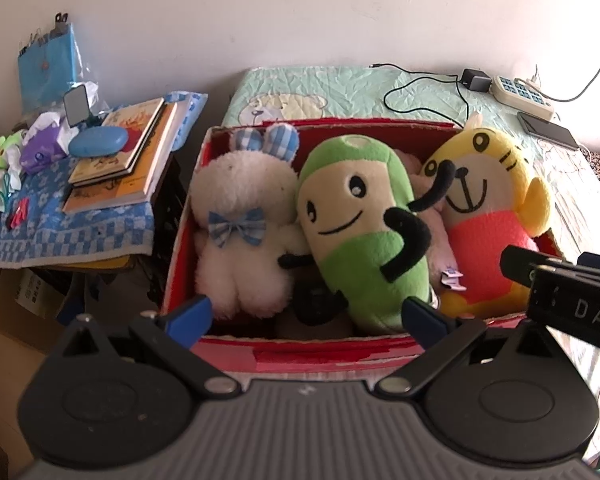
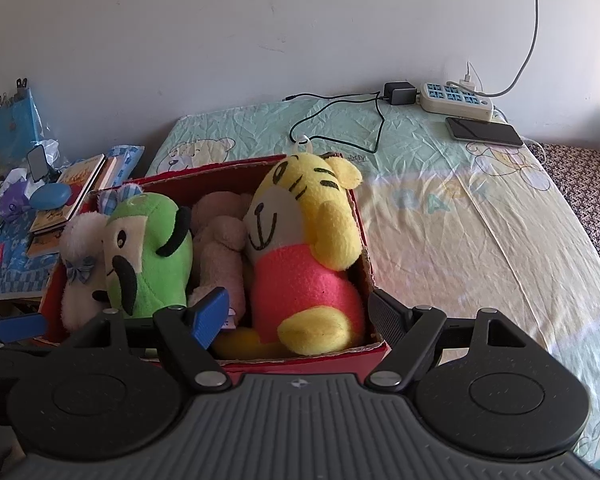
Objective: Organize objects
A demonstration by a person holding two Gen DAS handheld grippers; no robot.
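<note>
Late packing stage, by appearance: the red cardboard box on the bed holds the white rabbit plush, green plush and yellow tiger plush side by side. Left tongs and right tongs gape empty at its near rim; next likely tamping or lifting.

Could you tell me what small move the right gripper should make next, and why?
Probably close on the yellow tiger plush: the right gripper is open, its fingers either side of the plush's lower body in the red box, holding nothing. The left gripper is open too.
</note>
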